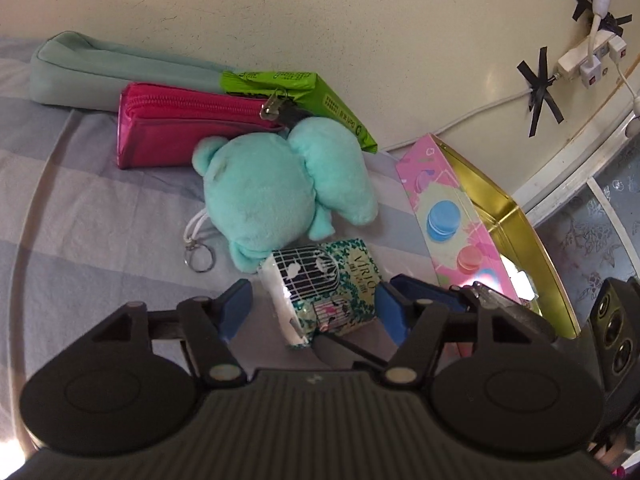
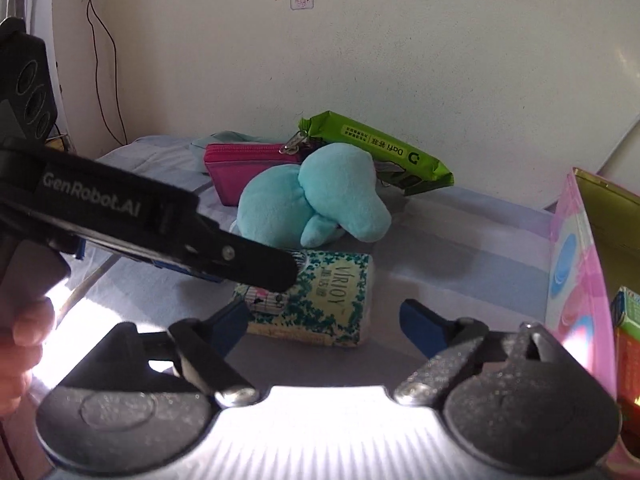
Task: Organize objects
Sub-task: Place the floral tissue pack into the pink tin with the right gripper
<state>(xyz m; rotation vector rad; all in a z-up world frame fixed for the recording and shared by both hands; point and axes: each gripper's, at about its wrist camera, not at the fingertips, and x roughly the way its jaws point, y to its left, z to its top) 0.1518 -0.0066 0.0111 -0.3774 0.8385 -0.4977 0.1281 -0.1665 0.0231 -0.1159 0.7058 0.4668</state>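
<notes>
A small tissue pack with a green floral and birdcage print lies on the striped bed sheet. My left gripper is open with its blue fingers on either side of the pack, not closed on it. In the right wrist view the pack lies just ahead of my open, empty right gripper, and the left gripper's black body reaches over it from the left. A teal plush toy lies just behind the pack.
A pink zip pouch, a teal pouch and a green wipes pack lie against the wall. An open pink tin with a gold inside stands at the right. A key ring lies by the plush.
</notes>
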